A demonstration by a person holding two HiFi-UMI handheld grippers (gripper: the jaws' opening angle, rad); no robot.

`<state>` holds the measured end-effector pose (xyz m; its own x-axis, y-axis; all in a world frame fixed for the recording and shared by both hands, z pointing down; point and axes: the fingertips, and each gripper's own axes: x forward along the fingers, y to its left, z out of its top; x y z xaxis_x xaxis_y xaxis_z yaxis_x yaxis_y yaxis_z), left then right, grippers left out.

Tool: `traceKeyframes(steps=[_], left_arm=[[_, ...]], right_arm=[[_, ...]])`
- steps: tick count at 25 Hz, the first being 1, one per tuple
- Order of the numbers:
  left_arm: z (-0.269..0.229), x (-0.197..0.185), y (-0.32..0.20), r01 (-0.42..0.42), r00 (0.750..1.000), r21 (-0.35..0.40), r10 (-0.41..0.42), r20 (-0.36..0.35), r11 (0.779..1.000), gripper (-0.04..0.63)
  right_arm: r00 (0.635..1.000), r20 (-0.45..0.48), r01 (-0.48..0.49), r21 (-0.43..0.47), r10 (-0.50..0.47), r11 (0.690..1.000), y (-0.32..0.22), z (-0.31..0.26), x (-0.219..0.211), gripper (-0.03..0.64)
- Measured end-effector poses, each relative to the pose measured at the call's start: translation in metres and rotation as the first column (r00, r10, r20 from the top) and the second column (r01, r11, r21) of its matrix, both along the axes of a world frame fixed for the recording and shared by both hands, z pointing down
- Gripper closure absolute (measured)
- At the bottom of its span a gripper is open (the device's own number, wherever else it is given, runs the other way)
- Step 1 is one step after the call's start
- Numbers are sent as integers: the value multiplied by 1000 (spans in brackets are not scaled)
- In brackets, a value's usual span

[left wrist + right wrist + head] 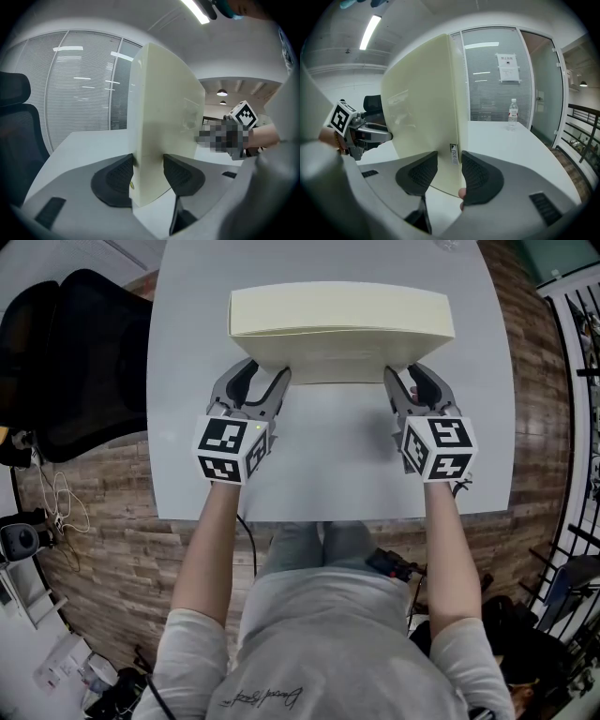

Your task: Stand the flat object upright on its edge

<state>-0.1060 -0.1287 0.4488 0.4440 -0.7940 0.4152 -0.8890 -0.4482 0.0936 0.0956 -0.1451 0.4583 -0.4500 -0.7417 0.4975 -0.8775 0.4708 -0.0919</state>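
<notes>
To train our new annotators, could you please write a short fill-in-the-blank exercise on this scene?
1. The left hand-held gripper and the right hand-held gripper are both ____ on the cream flat object.
2. In the right gripper view, a clear ____ stands on the table beyond the object.
3. In the head view, a black office ____ stands left of the table.

Missing words: shut; bottle; chair.

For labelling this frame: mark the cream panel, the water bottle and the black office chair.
cream panel (342,320): head view, middle of its lit upper surface.
water bottle (513,115): right gripper view, middle of its body.
black office chair (80,371): head view, middle of the chair.
</notes>
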Motion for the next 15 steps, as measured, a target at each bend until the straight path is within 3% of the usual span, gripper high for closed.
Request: traceKeyframes(steps=[15], left_arm=[[1,1,2,-51,997,9,50,58,999,364]], right_arm=[[998,-17,64,-1,-64,998,0,1,0,426]])
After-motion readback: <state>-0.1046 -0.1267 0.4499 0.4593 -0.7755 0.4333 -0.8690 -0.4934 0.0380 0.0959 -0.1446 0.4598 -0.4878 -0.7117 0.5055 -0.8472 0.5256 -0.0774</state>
